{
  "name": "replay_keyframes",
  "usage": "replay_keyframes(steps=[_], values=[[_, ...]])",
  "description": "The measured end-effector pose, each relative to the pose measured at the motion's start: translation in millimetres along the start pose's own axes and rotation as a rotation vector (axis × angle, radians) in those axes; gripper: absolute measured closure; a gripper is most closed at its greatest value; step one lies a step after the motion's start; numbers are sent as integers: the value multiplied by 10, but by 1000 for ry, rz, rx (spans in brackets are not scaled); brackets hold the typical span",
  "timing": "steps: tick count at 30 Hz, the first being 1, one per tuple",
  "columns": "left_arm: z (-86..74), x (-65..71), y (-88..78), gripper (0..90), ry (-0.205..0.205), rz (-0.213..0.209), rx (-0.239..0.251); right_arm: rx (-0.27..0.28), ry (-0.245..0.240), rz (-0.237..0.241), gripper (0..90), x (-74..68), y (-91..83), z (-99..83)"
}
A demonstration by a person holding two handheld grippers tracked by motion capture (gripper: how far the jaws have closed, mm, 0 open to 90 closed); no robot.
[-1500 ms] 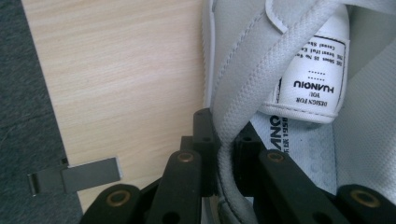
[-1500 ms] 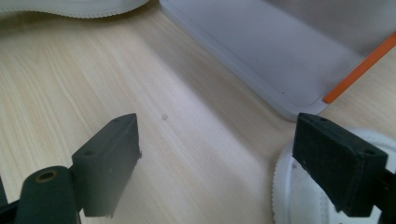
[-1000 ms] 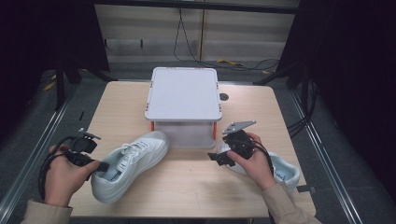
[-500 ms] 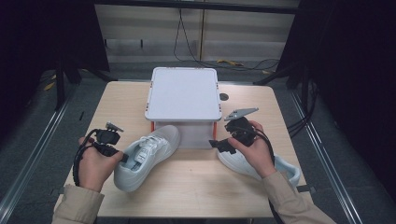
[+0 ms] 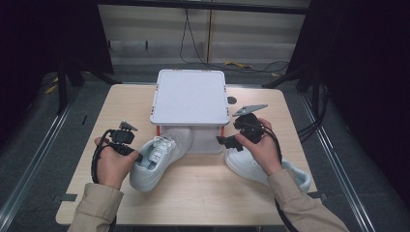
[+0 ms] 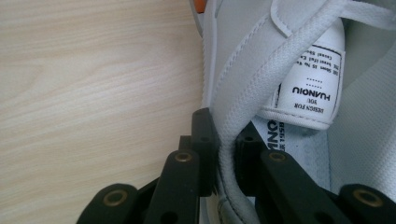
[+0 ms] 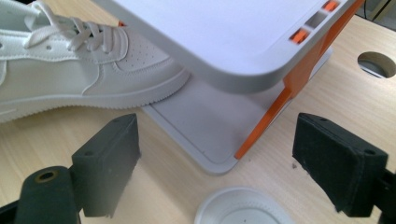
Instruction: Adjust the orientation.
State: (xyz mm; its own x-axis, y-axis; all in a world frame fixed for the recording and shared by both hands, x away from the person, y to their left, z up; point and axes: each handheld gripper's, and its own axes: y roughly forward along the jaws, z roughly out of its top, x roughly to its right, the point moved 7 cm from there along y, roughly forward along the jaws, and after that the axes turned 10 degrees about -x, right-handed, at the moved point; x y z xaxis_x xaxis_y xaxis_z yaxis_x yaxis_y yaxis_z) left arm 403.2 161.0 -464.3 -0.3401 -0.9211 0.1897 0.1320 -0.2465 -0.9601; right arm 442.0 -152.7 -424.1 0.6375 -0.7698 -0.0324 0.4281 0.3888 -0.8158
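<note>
Fingers (image 6: 205, 140) of the left gripper (image 5: 129, 147) are clamped on the collar of the left white sneaker (image 5: 162, 154), one finger outside the heel wall and the other inside the shoe, next to the tongue label. That sneaker lies on the bench (image 5: 203, 193) with its toe pushed under the top shelf of the white shoe rack (image 5: 189, 96), onto the rack's lower tray (image 7: 205, 121); its heel sticks out toward the person, on the near-left side of the rack.

Fingers (image 7: 109, 163) of the right gripper (image 5: 227, 141) stand wide apart and hold nothing. They hover just off the rack's near-right corner, by an orange post (image 7: 266, 121). Directly below them, near the rack's front edge, lies the second white sneaker (image 5: 251, 166), its heel running away from the rack toward the bench's near-right corner under the person's right forearm.

My reading is that the step in hand is seating the first shoe on the rack's lower level. It looks partly in, angled rather than square to the rack. The next move probably calls for sliding it deeper and straightening it before the left fingers let go, taking care not to shove the light rack backward. Then the right gripper would need to drop onto the second sneaker's collar.
</note>
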Motion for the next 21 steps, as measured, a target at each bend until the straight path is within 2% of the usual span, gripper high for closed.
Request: replay_keyframes(steps=[4, 9, 13, 17, 21], values=[[12, -15, 43, 822, -27, -14, 15, 3, 1, -1, 146, 5, 8, 48], [34, 16, 40, 820, -33, -7, 23, -2, -13, 8, 146, -52, 41, 101], [58, 68, 87, 806, -43, -31, 32, -9, -31, 3, 141, -121, 41, 173], [46, 100, 106, 795, -28, -36, 27, -17, -38, 0, 144, -118, 55, 178], [13, 155, 116, 786, -7, -43, 0, -13, -35, 6, 142, -117, 57, 182]])
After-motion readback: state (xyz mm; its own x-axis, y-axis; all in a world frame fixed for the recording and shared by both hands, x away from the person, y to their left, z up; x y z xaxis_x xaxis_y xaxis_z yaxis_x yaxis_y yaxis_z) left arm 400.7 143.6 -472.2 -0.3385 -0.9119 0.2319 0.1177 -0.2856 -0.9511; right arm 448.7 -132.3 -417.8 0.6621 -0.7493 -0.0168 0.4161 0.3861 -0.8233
